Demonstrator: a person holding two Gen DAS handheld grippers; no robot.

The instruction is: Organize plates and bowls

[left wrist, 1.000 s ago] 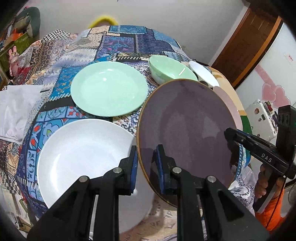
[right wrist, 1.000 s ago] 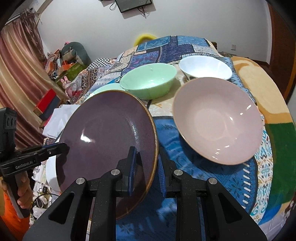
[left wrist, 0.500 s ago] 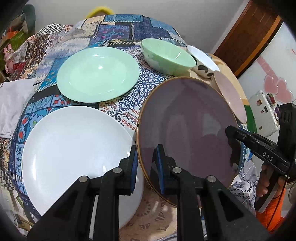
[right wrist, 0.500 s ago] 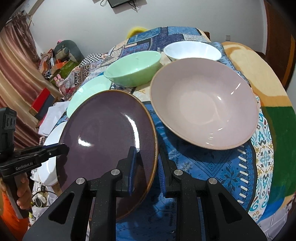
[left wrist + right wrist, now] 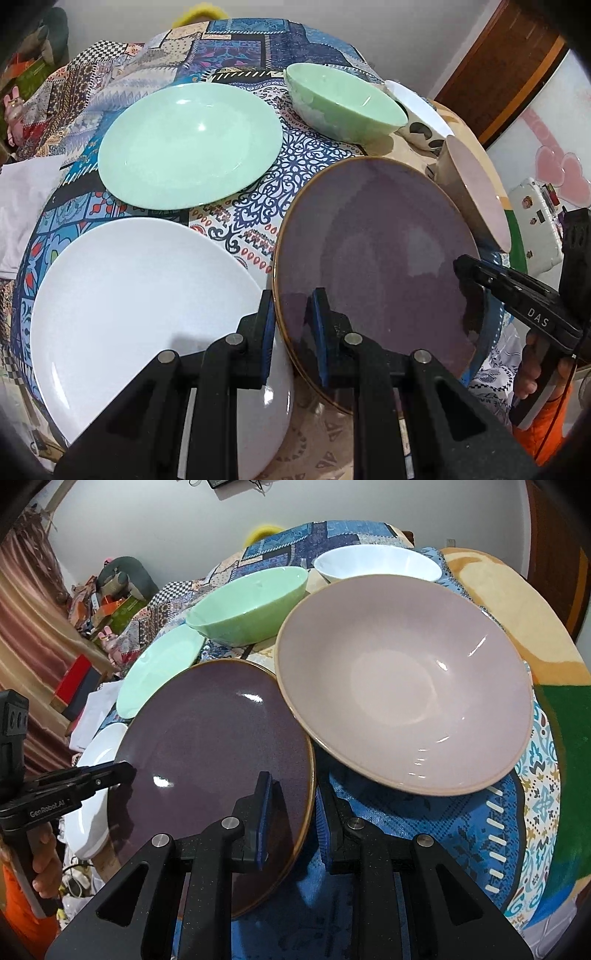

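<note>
A dark purple plate point(image 5: 376, 251) with a gold rim hangs above the patterned tablecloth point(image 5: 266, 192), held at opposite edges. My left gripper point(image 5: 293, 325) is shut on its left rim. My right gripper point(image 5: 291, 808) is shut on its right rim point(image 5: 310, 775); the plate face point(image 5: 207, 731) tilts towards the left there. Beside it lie a white plate point(image 5: 140, 314) and a mint green plate point(image 5: 188, 144). Further back stand a mint green bowl point(image 5: 251, 605), a white bowl point(image 5: 376, 563) and a wide pink bowl point(image 5: 402, 686), whose rim the purple plate nearly touches.
A white cloth point(image 5: 22, 199) lies at the table's left edge. A brown door point(image 5: 495, 70) and a white appliance point(image 5: 539, 221) stand to the right in the left wrist view. Clutter and a curtain point(image 5: 33, 627) fill the room's left side. A hand point(image 5: 44, 864) holds the left tool.
Both grippers have sunk with the purple plate, so the table and dishes look closer. The pink bowl now sits right beside the plate's far edge.
</note>
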